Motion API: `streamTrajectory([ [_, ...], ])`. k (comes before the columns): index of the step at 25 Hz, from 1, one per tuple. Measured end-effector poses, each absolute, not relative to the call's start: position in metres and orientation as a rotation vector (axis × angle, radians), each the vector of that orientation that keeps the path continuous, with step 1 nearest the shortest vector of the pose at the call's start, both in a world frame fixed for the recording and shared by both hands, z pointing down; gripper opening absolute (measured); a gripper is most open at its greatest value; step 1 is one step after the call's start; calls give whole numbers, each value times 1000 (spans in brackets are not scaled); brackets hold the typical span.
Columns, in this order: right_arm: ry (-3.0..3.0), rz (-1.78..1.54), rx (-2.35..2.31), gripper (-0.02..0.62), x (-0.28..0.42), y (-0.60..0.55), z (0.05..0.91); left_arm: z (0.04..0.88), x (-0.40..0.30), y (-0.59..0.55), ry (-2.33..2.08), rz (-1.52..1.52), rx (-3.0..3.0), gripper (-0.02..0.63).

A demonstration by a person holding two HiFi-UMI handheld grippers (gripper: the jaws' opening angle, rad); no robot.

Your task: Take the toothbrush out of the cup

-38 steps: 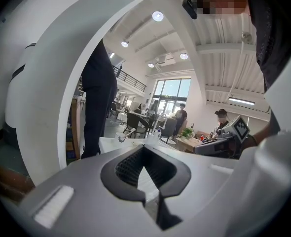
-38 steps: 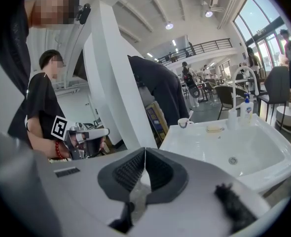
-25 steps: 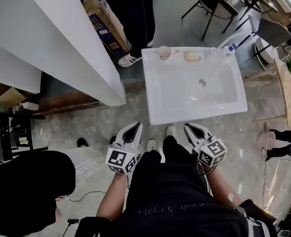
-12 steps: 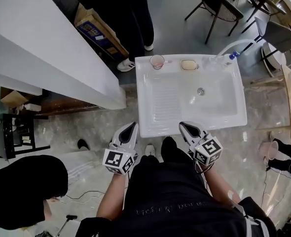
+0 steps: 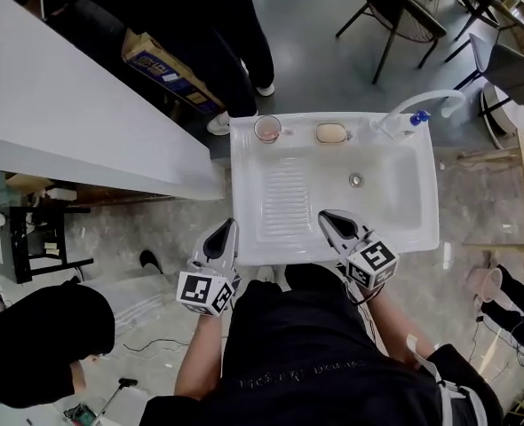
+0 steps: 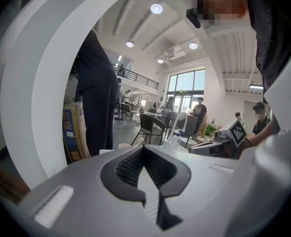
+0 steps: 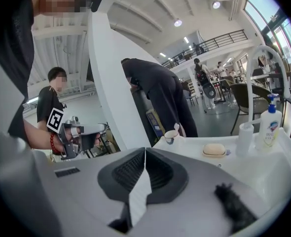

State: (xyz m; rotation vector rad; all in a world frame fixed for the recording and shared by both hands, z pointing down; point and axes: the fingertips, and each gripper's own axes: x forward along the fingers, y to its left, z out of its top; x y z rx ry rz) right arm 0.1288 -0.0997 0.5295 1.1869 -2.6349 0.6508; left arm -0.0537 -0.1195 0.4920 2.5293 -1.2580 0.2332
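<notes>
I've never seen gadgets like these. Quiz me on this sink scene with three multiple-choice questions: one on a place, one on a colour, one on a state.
1. Where does the cup stand?
A. far left corner of the sink rim
B. near right corner
C. down in the basin

2. What colour is the sink?
A. black
B. white
C. green

3. How do the jaws of the left gripper and right gripper stand?
A. both wide apart
B. both together, empty
C. one clamps the cup

Answers:
1 A: it sits left of the soap.
2 B: white all over.
3 B: each gripper view shows the jaws meeting.
</notes>
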Motion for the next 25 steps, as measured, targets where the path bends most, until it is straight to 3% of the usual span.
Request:
streamTrajectory([
  [25,-2610,548,1095,14,100,-176,546,482,-72,-135,-1307,187,2476,8],
])
